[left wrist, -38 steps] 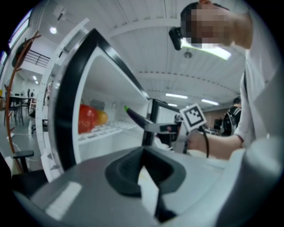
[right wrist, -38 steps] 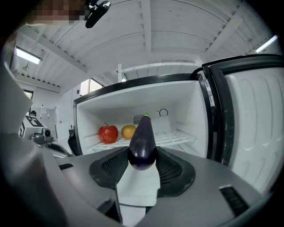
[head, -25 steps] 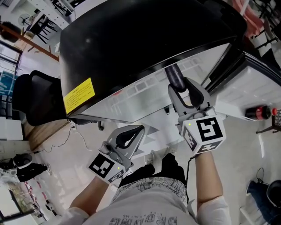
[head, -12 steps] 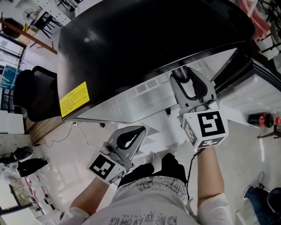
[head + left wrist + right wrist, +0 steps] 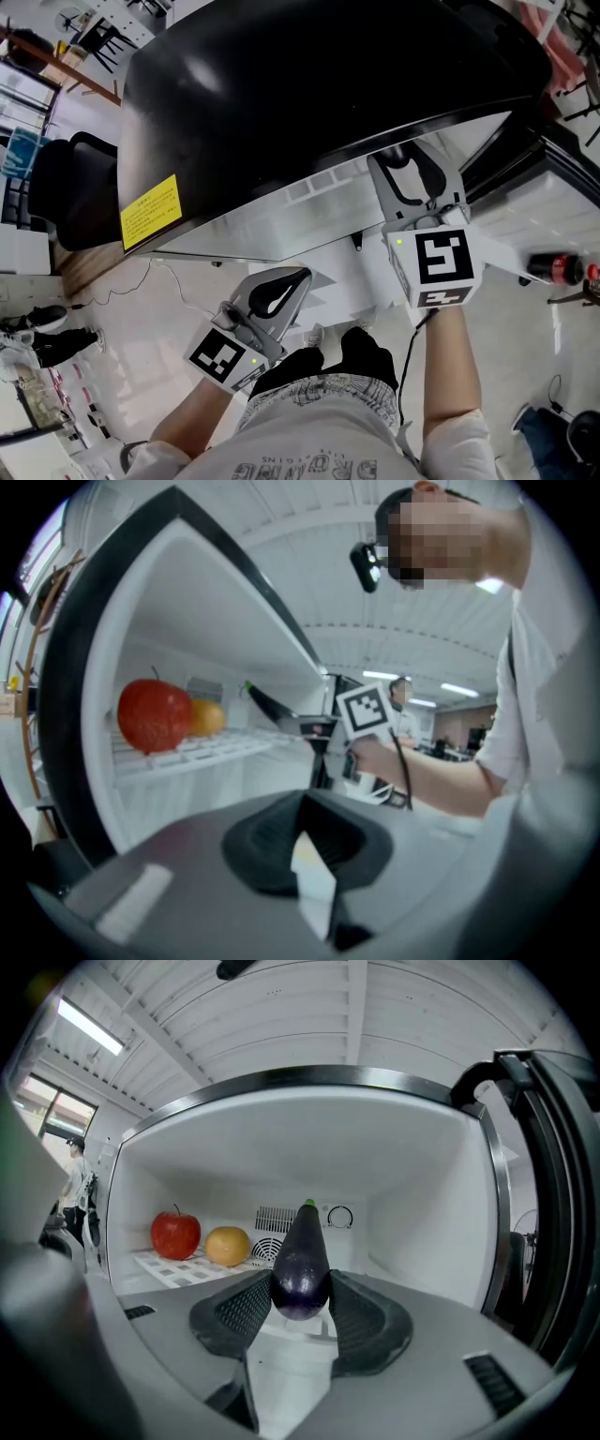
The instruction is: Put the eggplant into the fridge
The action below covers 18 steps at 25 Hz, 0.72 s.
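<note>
Right gripper [image 5: 299, 1299] jaws are clamped on the eggplant [image 5: 301, 1262], facing the open fridge [image 5: 427, 1194]. Left gripper [image 5: 306, 853] jaws are together, empty.

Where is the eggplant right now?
In the right gripper view, the eggplant is held in the right claw before the open fridge, right of the apple and orange.

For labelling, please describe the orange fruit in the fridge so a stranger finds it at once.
Look inside the open fridge, at its white shelf. Two round fruits sit side by side; the orange fruit is the smaller, yellow-orange one beside the red apple.
</note>
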Available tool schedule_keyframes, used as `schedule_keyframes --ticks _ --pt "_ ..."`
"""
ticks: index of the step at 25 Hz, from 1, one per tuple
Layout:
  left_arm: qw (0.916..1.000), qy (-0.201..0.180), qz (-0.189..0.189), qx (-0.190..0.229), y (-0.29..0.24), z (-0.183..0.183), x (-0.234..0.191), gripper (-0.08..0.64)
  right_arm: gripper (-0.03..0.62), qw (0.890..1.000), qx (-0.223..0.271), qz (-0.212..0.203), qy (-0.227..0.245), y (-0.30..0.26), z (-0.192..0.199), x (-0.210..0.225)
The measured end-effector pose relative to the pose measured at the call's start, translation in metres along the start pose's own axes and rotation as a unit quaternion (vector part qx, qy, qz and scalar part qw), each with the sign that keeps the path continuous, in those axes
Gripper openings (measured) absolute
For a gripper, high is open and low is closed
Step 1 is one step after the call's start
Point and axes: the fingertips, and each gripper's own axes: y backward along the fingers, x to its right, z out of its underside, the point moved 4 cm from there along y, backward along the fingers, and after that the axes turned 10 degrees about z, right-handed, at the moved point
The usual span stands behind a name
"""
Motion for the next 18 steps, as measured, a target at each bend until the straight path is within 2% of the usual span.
schedule_keyframes --ticks 10,18 --pt "1.0 0.004 -0.006 0.002 -0.007 -0.001 0.0 0.006 0.189 0.997 -0.033 0.014 0.063 -0.013 0.004 0.001" --pt "0.9999 0.005 -0.01 0.006 -0.006 -0.002 -0.004 0.006 0.19 0.994 -0.056 0.02 0.091 -0.023 0.009 -0.001"
